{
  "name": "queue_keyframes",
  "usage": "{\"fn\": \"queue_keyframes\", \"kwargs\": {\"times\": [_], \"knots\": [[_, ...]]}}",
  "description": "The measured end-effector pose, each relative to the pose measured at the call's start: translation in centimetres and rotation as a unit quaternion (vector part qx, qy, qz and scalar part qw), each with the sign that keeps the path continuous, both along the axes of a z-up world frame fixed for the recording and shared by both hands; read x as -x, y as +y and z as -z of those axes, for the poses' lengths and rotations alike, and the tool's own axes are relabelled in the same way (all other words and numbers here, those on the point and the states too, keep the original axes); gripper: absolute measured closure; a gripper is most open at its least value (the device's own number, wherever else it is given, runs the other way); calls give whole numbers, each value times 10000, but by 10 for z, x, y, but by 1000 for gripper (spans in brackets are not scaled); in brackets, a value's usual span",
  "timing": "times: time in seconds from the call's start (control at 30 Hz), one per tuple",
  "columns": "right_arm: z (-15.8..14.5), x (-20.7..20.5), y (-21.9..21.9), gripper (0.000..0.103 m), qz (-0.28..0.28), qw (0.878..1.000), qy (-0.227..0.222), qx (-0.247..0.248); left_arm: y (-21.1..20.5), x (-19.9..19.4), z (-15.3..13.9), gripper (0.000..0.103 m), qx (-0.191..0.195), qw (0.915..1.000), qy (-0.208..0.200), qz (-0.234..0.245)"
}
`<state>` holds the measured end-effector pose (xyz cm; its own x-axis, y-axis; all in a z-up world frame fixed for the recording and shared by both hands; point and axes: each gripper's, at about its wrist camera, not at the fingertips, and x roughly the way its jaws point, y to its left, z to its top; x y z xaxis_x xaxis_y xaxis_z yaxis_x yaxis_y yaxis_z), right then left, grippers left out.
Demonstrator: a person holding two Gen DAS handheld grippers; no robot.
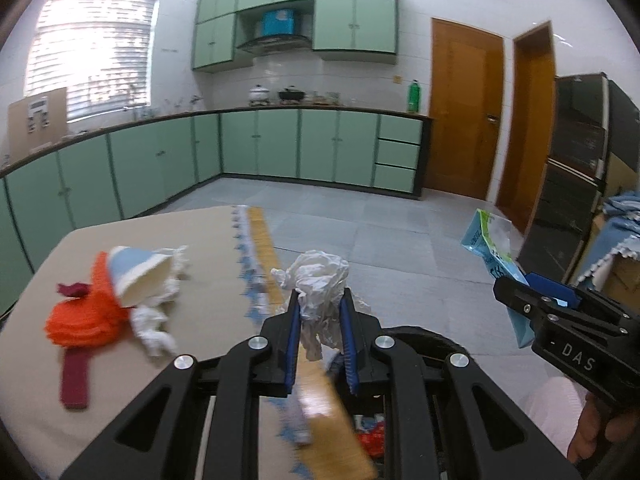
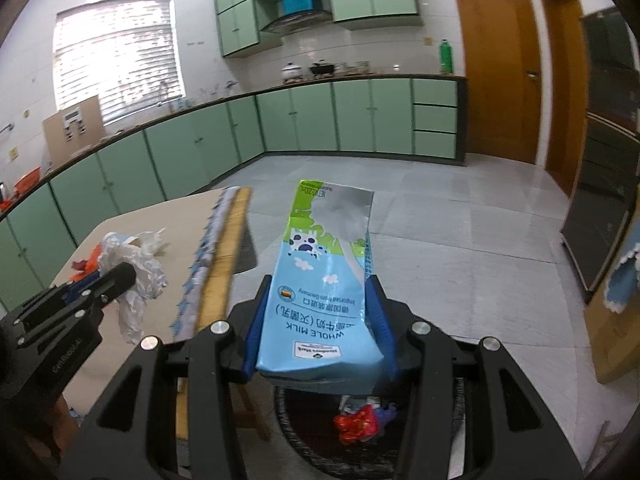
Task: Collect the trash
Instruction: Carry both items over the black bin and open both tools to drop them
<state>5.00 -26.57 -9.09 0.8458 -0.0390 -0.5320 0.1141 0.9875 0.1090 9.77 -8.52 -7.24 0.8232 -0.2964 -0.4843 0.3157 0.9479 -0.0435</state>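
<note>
**Both grippers loaded above the bin**

The left gripper (image 1: 320, 320) has its jaws pinching a crumpled white wrapper (image 1: 318, 280), and the right gripper (image 2: 320, 312) has its jaws clamped on the sides of a flattened milk carton (image 2: 324, 272). Both loads hang just past the desk's near-right edge, over a dark round bin (image 2: 304, 436) on the floor that already holds red and blue scraps.

To drop well, each load should sit squarely above the bin's mouth before the jaws spread; the long carton probably needs tipping downward so it does not catch the rim.

The floor beyond is open. More litter, a paper cup (image 1: 138, 276) and orange cloth (image 1: 80, 320), lies near the desk's left edge.
</note>
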Motion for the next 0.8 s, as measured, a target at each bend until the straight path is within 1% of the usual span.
{"fn": "queue_keyframes", "kwargs": {"times": [0.17, 0.33, 0.47, 0.67, 0.7, 0.73, 0.77, 0.8], "knots": [[10, 8, -26, 59, 302, 9995, 79, 50, -37, -5, 9, 84, -34, 9992, 44, 407], [30, 10, -48, 59, 546, 9981, 272, 63, -71, -16, 21, 84, -116, 9972, 153, 722], [45, 8, -63, 59, 699, 9967, 404, 54, -90, -23, 34, 84, -176, 9963, 268, 792], [59, -1, -79, 59, 767, 9957, 520, 16, -103, -36, 50, 84, -224, 9950, 496, 836], [63, -4, -81, 59, 756, 9956, 561, 16, -104, -38, 52, 84, -209, 9946, 542, 855], [65, -7, -82, 59, 740, 9955, 596, 17, -105, -41, 55, 81, -174, 9939, 626, 895], [67, -8, -83, 58, 727, 9954, 627, 15, -106, -43, 56, 76, -137, 9935, 673, 913], [70, -10, -84, 55, 711, 9953, 662, 9, -106, -45, 57, 71, -82, 9931, 712, 929]]}}
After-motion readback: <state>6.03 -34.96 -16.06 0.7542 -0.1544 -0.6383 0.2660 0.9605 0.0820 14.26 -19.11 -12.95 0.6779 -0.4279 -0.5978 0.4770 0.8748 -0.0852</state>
